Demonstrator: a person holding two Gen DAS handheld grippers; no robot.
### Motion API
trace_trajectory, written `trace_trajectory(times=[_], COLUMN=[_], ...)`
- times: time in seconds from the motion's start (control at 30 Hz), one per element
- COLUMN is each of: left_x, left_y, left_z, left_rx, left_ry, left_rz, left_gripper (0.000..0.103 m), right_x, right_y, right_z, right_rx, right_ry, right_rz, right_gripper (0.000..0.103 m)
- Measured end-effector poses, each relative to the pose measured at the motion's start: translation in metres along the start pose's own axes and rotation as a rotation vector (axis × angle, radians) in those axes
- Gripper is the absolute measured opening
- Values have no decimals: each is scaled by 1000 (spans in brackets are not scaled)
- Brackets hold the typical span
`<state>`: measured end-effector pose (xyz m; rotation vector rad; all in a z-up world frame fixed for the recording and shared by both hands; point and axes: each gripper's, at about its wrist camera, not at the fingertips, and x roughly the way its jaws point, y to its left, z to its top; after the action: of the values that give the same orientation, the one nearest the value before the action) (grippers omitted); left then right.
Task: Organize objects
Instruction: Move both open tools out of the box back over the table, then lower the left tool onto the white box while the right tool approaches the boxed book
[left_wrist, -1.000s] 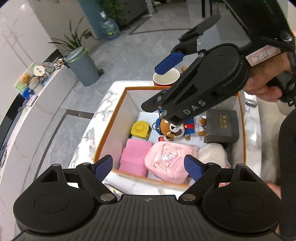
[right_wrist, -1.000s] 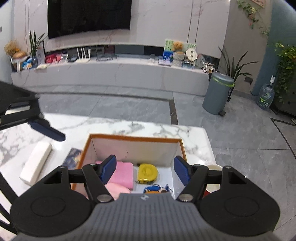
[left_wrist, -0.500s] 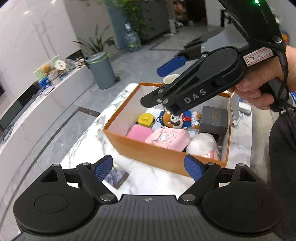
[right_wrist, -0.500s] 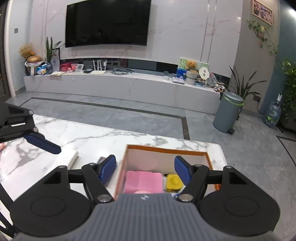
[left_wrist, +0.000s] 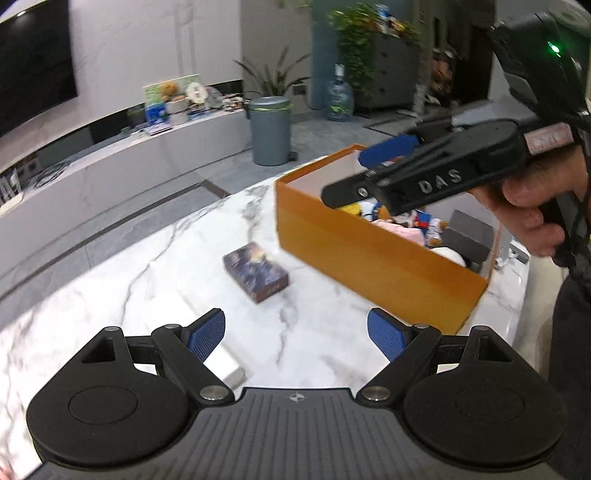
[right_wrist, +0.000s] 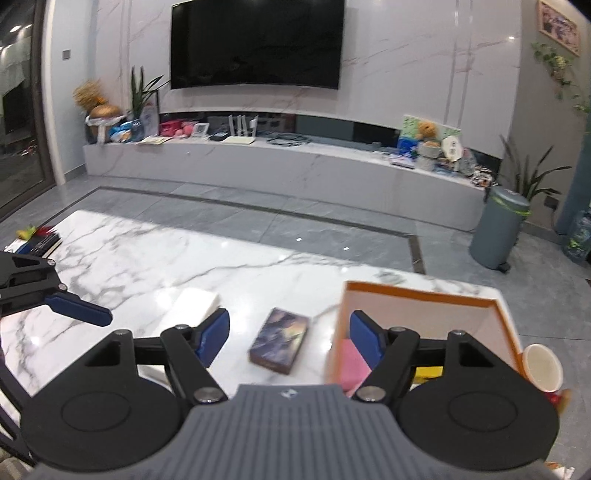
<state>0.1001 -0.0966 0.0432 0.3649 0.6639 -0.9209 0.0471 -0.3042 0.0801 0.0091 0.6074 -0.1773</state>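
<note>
An orange box (left_wrist: 373, 254) stands on the marble table (left_wrist: 147, 266) and holds soft toys, a pink block and a grey case. It also shows in the right wrist view (right_wrist: 424, 299). A small dark purple box (left_wrist: 256, 272) lies on the table left of it, also in the right wrist view (right_wrist: 279, 341). A white flat block (right_wrist: 190, 306) lies further left. My left gripper (left_wrist: 295, 334) is open and empty above the table. My right gripper (right_wrist: 289, 332) is open and empty, held over the orange box's rim; in the left wrist view it (left_wrist: 369, 173) is over the box.
A red paper cup (right_wrist: 543, 367) stands right of the orange box. Books and pens (right_wrist: 37, 240) lie at the table's far left end. A grey bin (right_wrist: 498, 229) and a low TV bench (right_wrist: 280, 166) stand beyond the table.
Both grippers have pulled back and swung left, away from above the orange box. The purple box and the white block have come into view.
</note>
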Motion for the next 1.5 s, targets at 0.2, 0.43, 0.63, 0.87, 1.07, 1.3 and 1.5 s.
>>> trace_trajectory(times=[0.2,0.43,0.63,0.87,1.07,1.3,1.5], left_x=[11,21,30,50,65,73,82], left_y=[17,41,56,71,77,88,96], left_z=[-20,-45,-55,-62,-63,-63,-61], left_rx=[-47,-163,-236,-333,-362,-399,-430], left_ry=[-45,-84,-67,-59,-57,-41,-15], left_rz=[123,207,262,299,300,301,309], left_gripper=[101,101,101,101,101,101,101], right_x=[22,52,77,110,133,150,167], right_y=[21,36,42,50,50,45,40], right_z=[-13,-35,-47,-53,-56,-62,-59], right_rx=[1,37,29,39,58,66,109], right_ry=[38,75,89,68,63,68,78], right_rz=[50,59,22,-66,-101,-136,-151], right_gripper=[74,74,74,74,74,74,75])
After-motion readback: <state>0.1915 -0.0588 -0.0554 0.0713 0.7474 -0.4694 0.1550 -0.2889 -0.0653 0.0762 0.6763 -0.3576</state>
